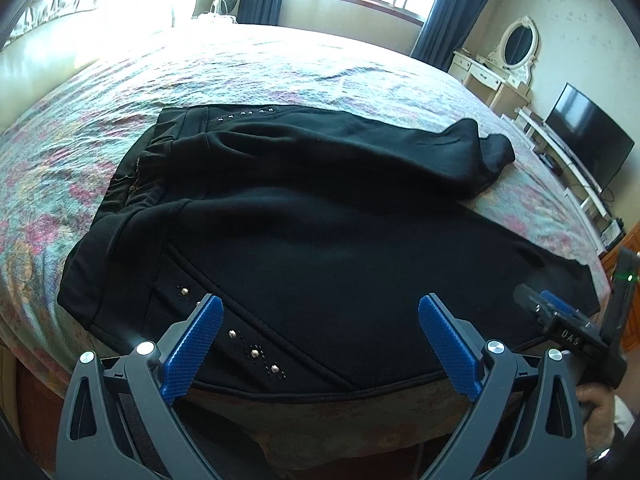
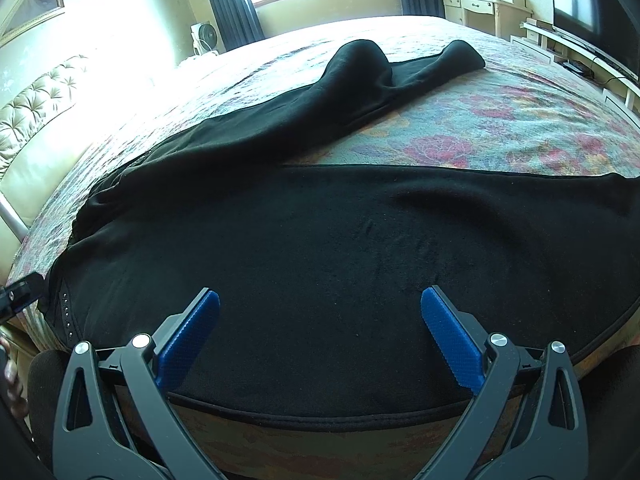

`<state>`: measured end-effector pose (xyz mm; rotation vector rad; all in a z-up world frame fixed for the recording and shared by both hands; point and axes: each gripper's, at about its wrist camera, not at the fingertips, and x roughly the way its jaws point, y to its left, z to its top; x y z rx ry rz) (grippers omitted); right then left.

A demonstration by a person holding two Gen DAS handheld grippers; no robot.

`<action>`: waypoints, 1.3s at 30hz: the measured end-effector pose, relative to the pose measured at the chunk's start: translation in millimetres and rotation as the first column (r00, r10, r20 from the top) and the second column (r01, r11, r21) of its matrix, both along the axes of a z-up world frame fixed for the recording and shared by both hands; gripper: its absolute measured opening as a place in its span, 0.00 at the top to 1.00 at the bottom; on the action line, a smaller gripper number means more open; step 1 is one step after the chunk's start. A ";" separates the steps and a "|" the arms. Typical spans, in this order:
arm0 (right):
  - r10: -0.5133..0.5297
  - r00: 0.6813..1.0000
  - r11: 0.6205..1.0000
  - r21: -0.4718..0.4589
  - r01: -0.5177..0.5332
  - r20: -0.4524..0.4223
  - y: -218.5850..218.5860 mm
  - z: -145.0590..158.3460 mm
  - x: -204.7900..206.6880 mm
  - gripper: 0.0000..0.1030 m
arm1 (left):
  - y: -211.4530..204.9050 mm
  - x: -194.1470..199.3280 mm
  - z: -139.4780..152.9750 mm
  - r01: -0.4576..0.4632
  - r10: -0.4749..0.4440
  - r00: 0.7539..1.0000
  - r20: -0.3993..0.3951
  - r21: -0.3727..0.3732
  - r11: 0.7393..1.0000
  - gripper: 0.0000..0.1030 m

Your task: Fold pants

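Note:
Black pants (image 1: 320,232) with small metal studs lie spread on a floral bedspread (image 1: 280,76), waistband to the left, legs to the right. The far leg is bunched, its end curled up (image 1: 480,148). My left gripper (image 1: 320,312) is open and empty, hovering over the near hip by the bed's front edge. My right gripper (image 2: 320,304) is open and empty over the near leg (image 2: 360,260); it also shows at the right of the left wrist view (image 1: 560,320). The far leg (image 2: 360,76) runs away toward the window.
The bed's padded headboard (image 1: 60,40) is at the left. A dressing table with an oval mirror (image 1: 516,44) and a TV (image 1: 588,140) on a low shelf stand at the right. A fan (image 2: 204,36) stands by the window. The bedspread (image 2: 500,120) shows between the legs.

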<state>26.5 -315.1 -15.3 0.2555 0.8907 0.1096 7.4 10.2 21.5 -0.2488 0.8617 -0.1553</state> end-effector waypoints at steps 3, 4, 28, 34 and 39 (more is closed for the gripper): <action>0.024 1.000 1.000 0.012 -0.024 0.002 7.4 4.2 4.6 0.02 | 31.3 15.8 16.8 -0.026 0.027 0.999 0.046 -0.022 0.999 0.05; 0.032 0.999 0.999 0.017 -0.032 0.004 10.5 6.0 6.4 0.02 | 45.0 23.2 23.8 -0.039 0.041 0.997 0.071 -0.027 0.999 0.05; 0.168 0.984 0.982 0.097 -0.162 -0.056 55.9 5.1 53.6 0.02 | 223.2 247.8 -54.6 0.021 -0.109 0.983 -0.145 -0.509 0.861 0.05; 0.267 0.963 0.951 0.168 -0.258 -0.028 51.4 17.9 80.8 0.02 | 216.1 255.0 -58.8 0.020 -0.096 0.984 -0.153 -0.439 0.898 0.32; 0.444 0.894 0.881 0.159 -0.447 0.052 45.9 50.3 148.2 0.02 | 223.9 258.8 -67.1 -0.007 -0.076 0.975 -0.208 -0.372 0.928 0.65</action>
